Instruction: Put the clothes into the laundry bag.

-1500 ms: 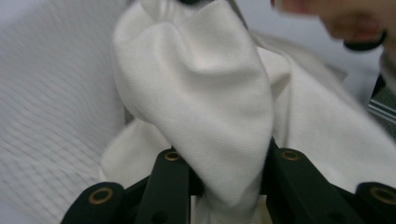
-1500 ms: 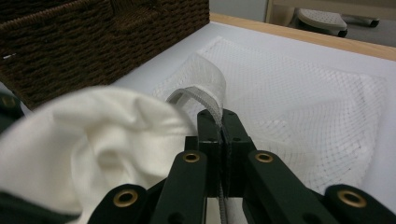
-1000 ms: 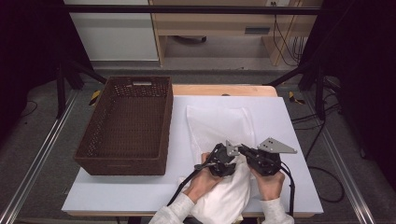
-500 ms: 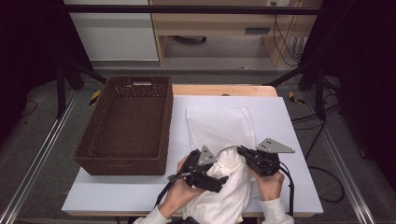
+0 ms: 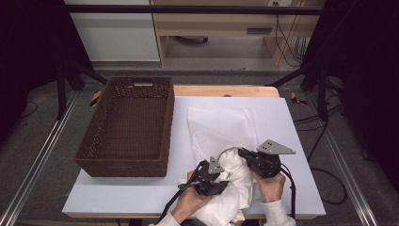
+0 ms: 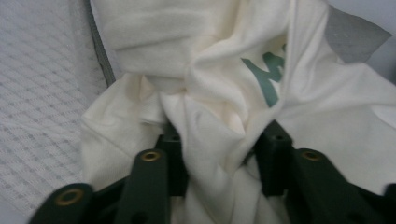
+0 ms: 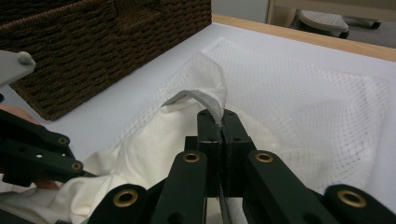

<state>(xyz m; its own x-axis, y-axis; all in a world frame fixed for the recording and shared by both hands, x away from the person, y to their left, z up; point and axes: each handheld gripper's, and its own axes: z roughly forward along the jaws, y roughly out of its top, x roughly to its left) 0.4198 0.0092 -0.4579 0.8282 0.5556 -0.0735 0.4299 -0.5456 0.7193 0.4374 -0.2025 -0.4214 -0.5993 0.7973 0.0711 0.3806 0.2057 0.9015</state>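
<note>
Your left gripper (image 5: 221, 178) sits at 6 o'clock, jaws clamped on bunched cloth. Your right gripper (image 5: 242, 154), toward 5 o'clock, has its 2 jaws pressed together on a mesh hem.

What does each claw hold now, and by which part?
The right claw pinches the mesh bag by its grey opening edge. The left claw grips a bunched fold of the cream shirt.

You've got a soft matt cream cloth (image 6: 205, 93) going into a fine white mesh bag (image 5: 221, 126), next to a rough dark wicker basket (image 5: 127, 127) on that smooth matt white tabletop (image 5: 291, 122).
</note>
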